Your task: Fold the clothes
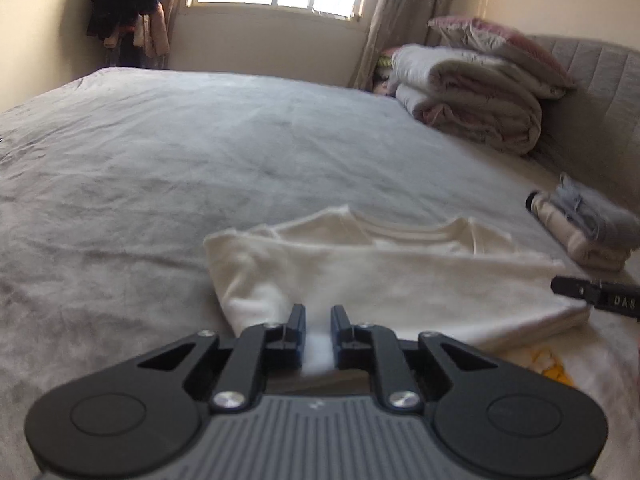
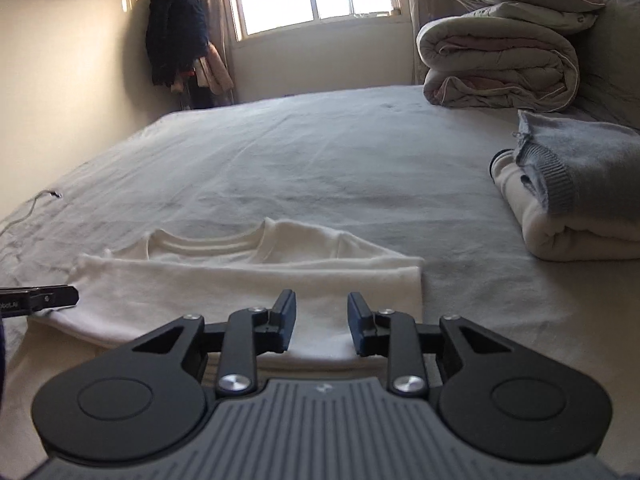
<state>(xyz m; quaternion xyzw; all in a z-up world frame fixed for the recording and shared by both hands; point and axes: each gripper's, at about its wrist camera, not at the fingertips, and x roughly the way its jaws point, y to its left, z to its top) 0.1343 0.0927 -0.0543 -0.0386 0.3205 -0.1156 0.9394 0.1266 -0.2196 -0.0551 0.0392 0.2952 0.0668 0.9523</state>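
Note:
A white shirt (image 1: pixel 380 280) lies partly folded on the grey bed (image 1: pixel 180 140), collar towards the window. My left gripper (image 1: pixel 318 316) is at its near left hem, jaws narrow, with a bunch of white cloth pinched between the pads. In the right wrist view the same shirt (image 2: pixel 240 280) stretches across, and my right gripper (image 2: pixel 322 304) hangs over its near right part. Its jaws stand apart with flat cloth showing in the gap, and the pads do not press it. Each view catches the other gripper at its edge: the right fingers (image 1: pixel 576 290) and the left fingers (image 2: pixel 52 296).
A stack of folded clothes (image 2: pixel 580 200), grey on cream, sits at the right of the bed. Rolled duvets and pillows (image 2: pixel 500 68) are piled by the headboard. A cloth with a yellow print (image 1: pixel 552 364) shows under the shirt's near right corner. Dark clothes (image 2: pixel 176 32) hang by the window.

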